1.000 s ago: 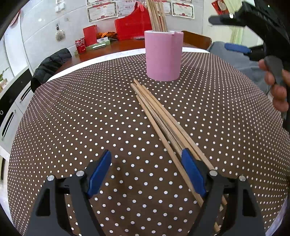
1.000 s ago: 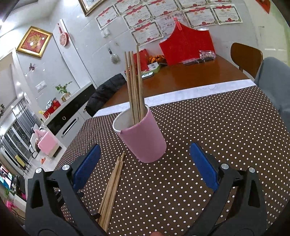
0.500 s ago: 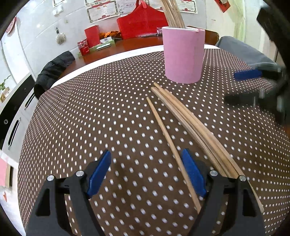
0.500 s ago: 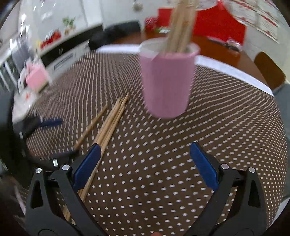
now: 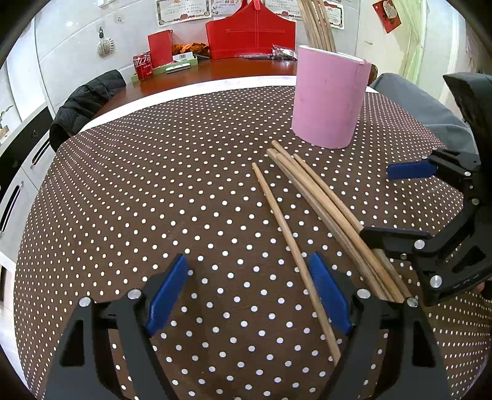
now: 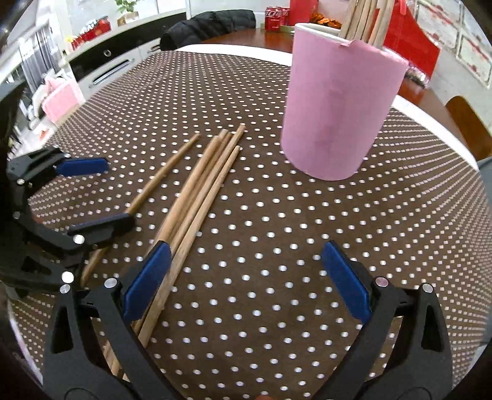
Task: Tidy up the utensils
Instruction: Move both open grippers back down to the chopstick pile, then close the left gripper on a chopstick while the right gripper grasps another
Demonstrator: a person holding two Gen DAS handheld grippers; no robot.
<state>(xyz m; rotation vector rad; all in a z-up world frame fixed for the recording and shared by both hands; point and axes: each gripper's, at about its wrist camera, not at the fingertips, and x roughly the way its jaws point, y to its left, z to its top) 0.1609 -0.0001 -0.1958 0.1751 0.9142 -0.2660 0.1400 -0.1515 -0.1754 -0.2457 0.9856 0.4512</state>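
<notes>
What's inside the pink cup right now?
The pink cup holds a bunch of wooden chopsticks standing upright and poking out above its rim. Their lower ends and the cup's bottom are hidden by its opaque wall.

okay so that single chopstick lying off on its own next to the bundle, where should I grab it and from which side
Grip the lone chopstick around its middle, coming from above with the jaws straddling it crosswise. It lies flat on the tablecloth, apart from the bundle, so mid-length there is likely room for a finger on each side. The left gripper is open and nearest.
</notes>
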